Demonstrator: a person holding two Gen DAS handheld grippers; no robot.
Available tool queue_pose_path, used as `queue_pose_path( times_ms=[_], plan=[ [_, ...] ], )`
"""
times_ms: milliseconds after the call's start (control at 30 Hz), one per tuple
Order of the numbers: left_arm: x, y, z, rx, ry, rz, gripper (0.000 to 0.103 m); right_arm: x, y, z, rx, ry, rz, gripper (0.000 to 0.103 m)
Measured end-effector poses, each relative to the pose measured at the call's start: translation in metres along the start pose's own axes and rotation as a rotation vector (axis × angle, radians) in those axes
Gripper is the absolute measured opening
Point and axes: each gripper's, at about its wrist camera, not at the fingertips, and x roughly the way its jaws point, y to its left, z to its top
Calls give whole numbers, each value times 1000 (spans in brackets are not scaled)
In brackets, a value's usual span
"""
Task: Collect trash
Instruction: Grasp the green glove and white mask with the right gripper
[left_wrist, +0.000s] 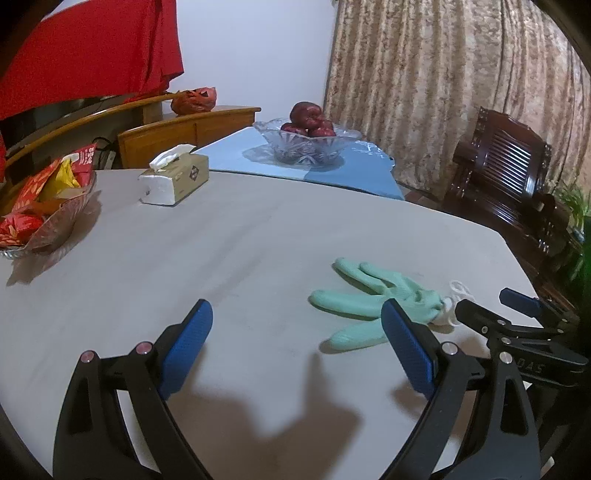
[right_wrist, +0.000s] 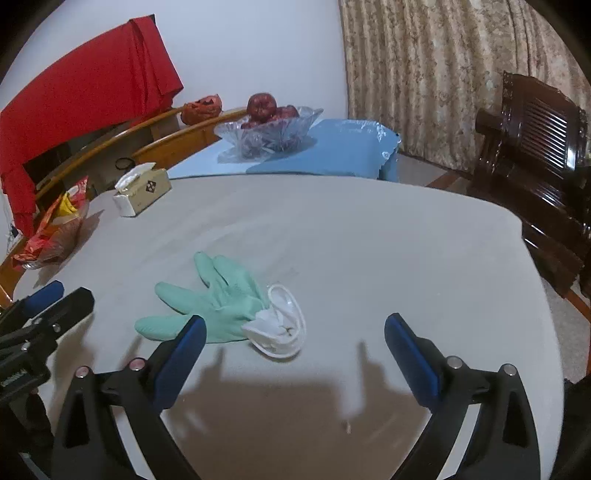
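Grippers (right_wrist: 293, 334) wide open, empty, hovering just short of green glove (right_wrist: 218, 299); approach step, next likely closing on cuff.

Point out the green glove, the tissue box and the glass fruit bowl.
green glove (right_wrist: 225, 302): right wrist view, on the palm.
tissue box (left_wrist: 192, 173): left wrist view, on the tan side panel.
glass fruit bowl (left_wrist: 306, 147): left wrist view, on the cut-glass front wall below the fruit.
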Motion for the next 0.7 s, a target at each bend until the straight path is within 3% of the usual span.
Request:
queue_pose_path(
  times_ms=[167,300,467,700],
  plan=[
    [5,5,-2,-8,7,2,90,17,4,2,0,35,8,88],
    [6,6,-2,-11,12,3,90,30,5,3,17,74,37,78],
    [6,9,-1,-22,14,9,90,42,7,5,25,119,106,55],
    [-1,7,-1,-17,9,12,90,31,6,2,16,107,137,36]
  ],
)
